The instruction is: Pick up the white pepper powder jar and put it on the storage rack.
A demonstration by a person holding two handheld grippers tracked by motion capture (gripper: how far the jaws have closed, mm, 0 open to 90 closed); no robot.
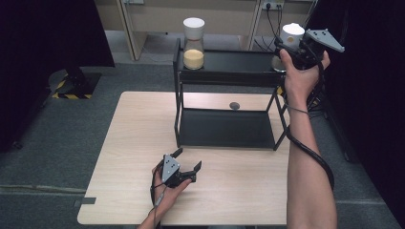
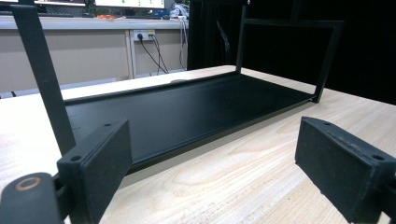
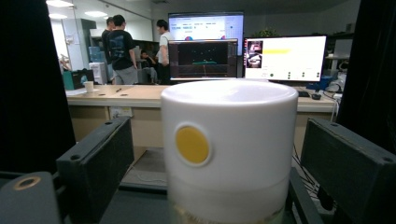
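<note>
Left gripper [image 1: 187, 160]: rested low on the wooden table [image 1: 133, 143] near its front edge, jaws spread wide with nothing between them.
Left gripper view: looked under the black rack [image 2: 187, 105], showing its bare lower tray lying on the tabletop; the high view showed the same tray from above, with a small dark disc [image 1: 234, 105] on the table behind it.
Right gripper [image 1: 292, 42]: was raised at the rack's top shelf, right end, jaws spread on either side of the white-lidded jar [image 1: 292, 34], apart from its sides.
Right gripper view: showed a yellow dot [image 3: 192, 144] on the jar's white lid [image 3: 229, 140], unseen from above.
Second jar [image 1: 193, 45]: stood at the shelf's left end, partly filled with yellow grains, seen from the high view.
Far background: monitors [image 3: 285, 58] and standing people [image 3: 120, 49] lay beyond a desk.
</note>
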